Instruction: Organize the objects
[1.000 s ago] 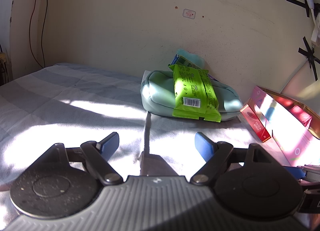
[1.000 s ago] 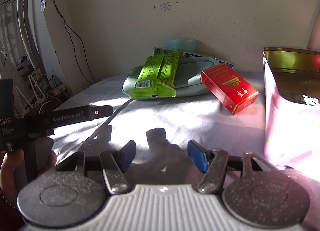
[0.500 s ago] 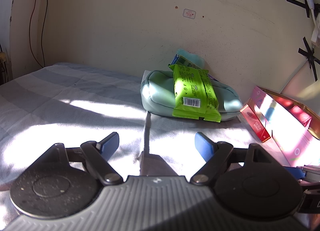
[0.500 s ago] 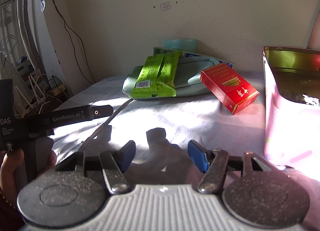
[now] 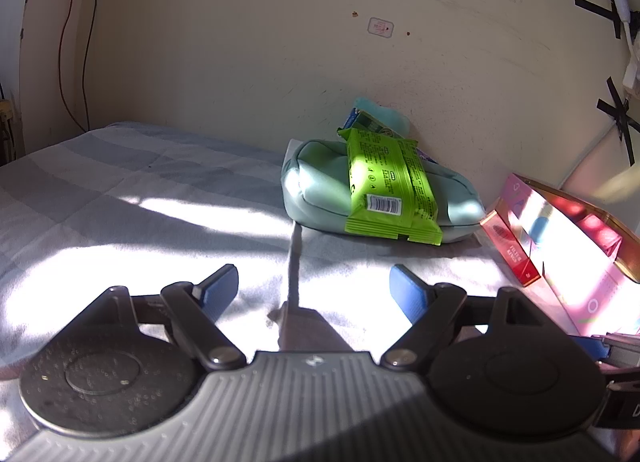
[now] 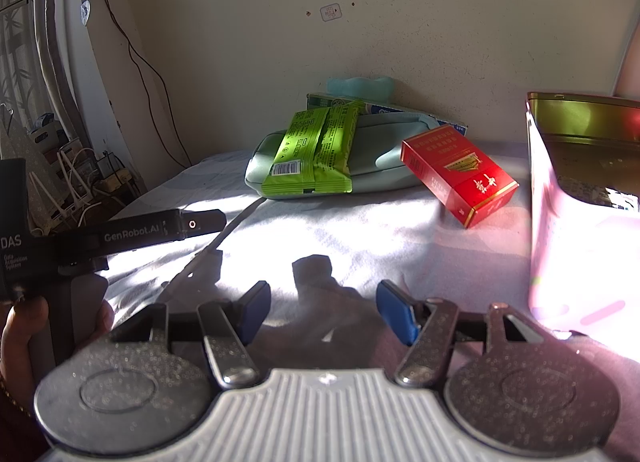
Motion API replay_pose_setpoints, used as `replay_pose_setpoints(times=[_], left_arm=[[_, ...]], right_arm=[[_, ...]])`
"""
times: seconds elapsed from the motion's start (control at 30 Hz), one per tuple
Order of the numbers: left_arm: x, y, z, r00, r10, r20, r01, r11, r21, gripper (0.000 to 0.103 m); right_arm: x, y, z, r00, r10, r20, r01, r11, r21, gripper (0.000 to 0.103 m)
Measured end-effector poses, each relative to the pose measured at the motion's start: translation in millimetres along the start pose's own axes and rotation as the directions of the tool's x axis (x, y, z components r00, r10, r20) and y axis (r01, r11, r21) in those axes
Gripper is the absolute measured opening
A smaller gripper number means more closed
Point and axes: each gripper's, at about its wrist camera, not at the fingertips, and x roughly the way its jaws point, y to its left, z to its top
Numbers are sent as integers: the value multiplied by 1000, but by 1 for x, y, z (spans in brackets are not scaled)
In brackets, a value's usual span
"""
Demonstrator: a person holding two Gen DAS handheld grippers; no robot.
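From my left wrist camera, my left gripper (image 5: 313,286) hangs over the grey cloth (image 5: 120,214) with its blue pads spread wide and nothing between them. Ahead of it, against the wall, the pale green pouch (image 5: 320,190) lies with the lime snack packet (image 5: 390,186) draped across it; the red carton (image 5: 510,250) sits off to the right, touching the pink tin (image 5: 568,262). From my right wrist camera, my right gripper (image 6: 322,312) is likewise spread and holds nothing. The red carton (image 6: 456,174) lies ahead and slightly right, leaning on the pouch (image 6: 384,162); the packet (image 6: 316,152) is ahead-left, the tin (image 6: 580,222) just beside on the right.
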Motion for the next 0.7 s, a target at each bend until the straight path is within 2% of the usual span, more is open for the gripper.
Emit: replay_pose_setpoints(times=[0.7], left_arm=[[2,4,0,1000,1,-3,-1,1000,-6,84]], right_arm=[[0,0,0,1000,-2,0,2,1000,1,63]])
